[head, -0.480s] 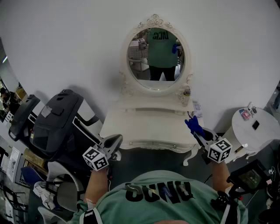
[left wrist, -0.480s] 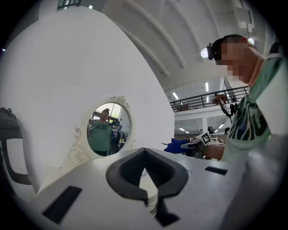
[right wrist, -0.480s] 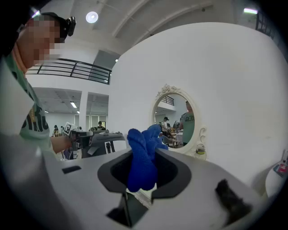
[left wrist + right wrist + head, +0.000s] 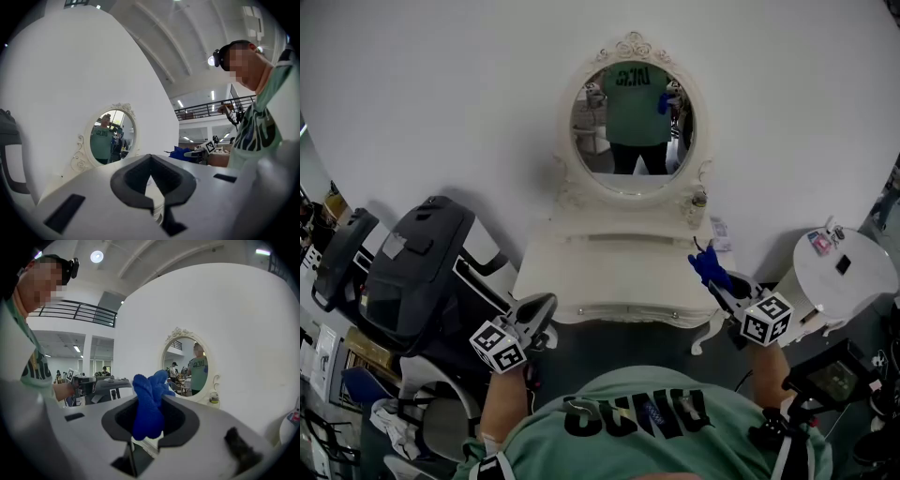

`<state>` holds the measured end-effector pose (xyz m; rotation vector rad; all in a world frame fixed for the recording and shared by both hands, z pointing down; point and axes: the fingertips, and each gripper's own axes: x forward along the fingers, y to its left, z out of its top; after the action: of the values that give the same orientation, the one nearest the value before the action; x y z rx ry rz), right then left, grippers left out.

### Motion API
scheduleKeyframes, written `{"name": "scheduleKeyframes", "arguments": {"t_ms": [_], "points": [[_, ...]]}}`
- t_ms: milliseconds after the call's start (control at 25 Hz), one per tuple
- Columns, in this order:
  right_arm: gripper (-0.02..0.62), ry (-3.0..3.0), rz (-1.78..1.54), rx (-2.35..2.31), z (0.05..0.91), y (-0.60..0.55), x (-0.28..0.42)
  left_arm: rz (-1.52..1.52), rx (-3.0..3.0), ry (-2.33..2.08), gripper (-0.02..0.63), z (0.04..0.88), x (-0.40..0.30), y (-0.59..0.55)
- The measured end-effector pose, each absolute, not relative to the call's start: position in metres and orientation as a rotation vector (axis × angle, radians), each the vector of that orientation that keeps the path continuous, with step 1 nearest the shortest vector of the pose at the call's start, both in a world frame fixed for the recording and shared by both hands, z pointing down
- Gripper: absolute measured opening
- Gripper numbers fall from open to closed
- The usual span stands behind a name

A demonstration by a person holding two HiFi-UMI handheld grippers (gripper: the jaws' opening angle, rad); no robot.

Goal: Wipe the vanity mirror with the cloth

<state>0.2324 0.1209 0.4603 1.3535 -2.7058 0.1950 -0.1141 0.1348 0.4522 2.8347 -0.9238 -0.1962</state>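
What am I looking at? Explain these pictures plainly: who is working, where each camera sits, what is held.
There is no robot here. A person holds a hand-held gripper in each hand. The top-down picture comes from a camera on the person's head. The other two come from cameras riding on the grippers, each looking along its own fingers. The right gripper has its fingers shut on a blue cloth. The left gripper has its fingers together, with nothing between them. Ahead stands a white dressing table with an oval mirror that reflects the person. A small bottle stands beside the mirror. The cloth has not yet touched the glass.
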Motion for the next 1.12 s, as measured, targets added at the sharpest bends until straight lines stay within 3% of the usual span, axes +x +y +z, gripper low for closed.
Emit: {"name": "scheduleKeyframes", "arguments": {"t_ms": [760,1120], "points": [[0.097,-2.744,0.192,1.279,0.449,0.077,0.091,-0.186,2.851,-0.938,0.006,0.452,-0.251,0.123],[0.097,-2.720,0.169,1.249,0.456,0.047,0.078,-0.179,2.824,-0.882,0.006,0.471,-0.251,0.081]]}}
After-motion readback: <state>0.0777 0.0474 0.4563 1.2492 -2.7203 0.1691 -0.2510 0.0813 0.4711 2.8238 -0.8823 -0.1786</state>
